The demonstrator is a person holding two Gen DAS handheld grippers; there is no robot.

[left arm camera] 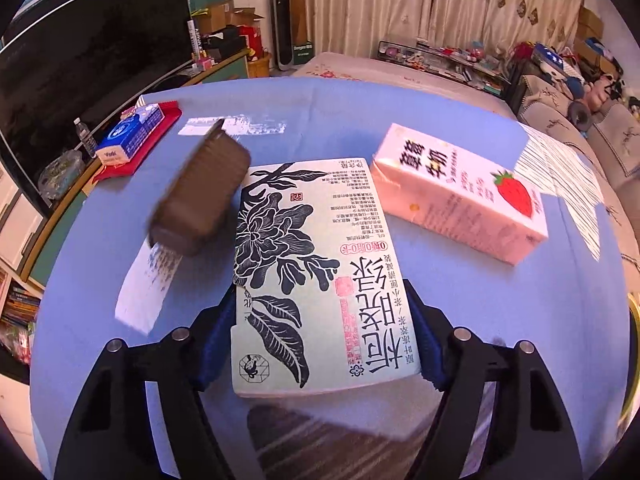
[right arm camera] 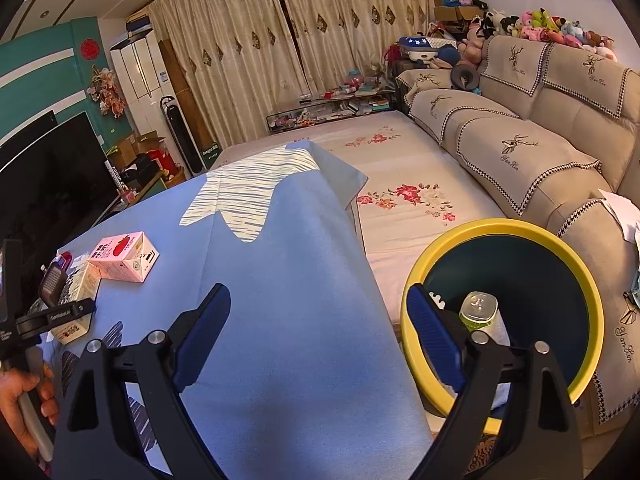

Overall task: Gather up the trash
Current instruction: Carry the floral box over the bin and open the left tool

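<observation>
Nearest us, our left gripper (left arm camera: 326,344) straddles the near end of a pale green tea carton (left arm camera: 316,276) lying flat on the blue tablecloth (left arm camera: 480,320), blue pads against both its sides, gripping it. A pink strawberry milk carton (left arm camera: 460,192) lies just beyond. Our right gripper (right arm camera: 316,344) hangs released, empty, beside the yellow-rimmed bin (right arm camera: 520,232) holding a bottle (right arm camera: 478,310).
</observation>
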